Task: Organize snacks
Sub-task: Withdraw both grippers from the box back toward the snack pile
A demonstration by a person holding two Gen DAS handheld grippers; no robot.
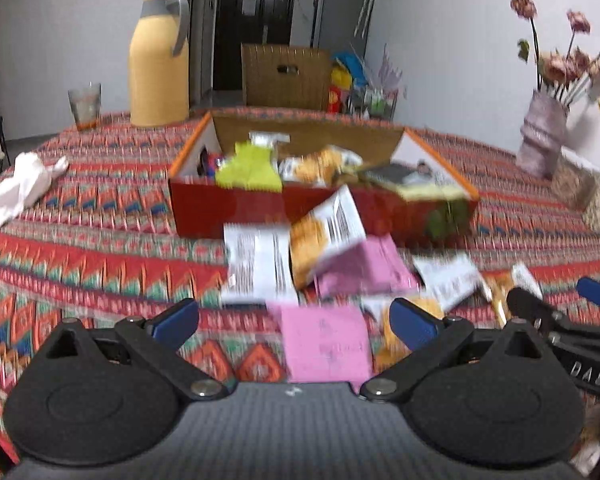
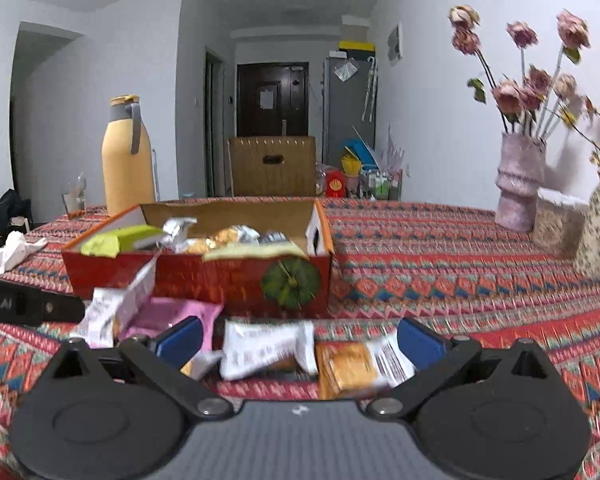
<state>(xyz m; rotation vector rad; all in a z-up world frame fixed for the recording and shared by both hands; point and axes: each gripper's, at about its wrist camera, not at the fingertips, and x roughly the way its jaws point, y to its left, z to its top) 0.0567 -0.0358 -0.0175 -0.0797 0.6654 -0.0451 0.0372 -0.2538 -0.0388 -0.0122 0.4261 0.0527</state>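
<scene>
A red cardboard box [image 1: 228,208] [image 2: 204,276] holds several snack packets, among them a lime-green one [image 1: 250,168] [image 2: 116,240]. Loose packets lie in front of it on the patterned cloth: white ones [image 1: 256,260] [image 2: 266,346], pink ones [image 1: 326,344] [image 2: 172,316], orange-and-white ones [image 1: 324,232] [image 2: 360,364]. My left gripper [image 1: 294,322] is open just above the near pink packet. My right gripper [image 2: 300,340] is open, its blue pads either side of the white and orange packets. The right gripper also shows at the left view's right edge [image 1: 560,312].
A yellow thermos jug [image 1: 160,64] [image 2: 126,156] and a glass [image 1: 85,106] stand at the back left. A crumpled white cloth [image 1: 16,188] lies left. A pink vase of dried flowers [image 2: 518,178] and a patterned vase [image 2: 596,232] stand at the right. A wicker chair back [image 2: 272,166] rises behind the table.
</scene>
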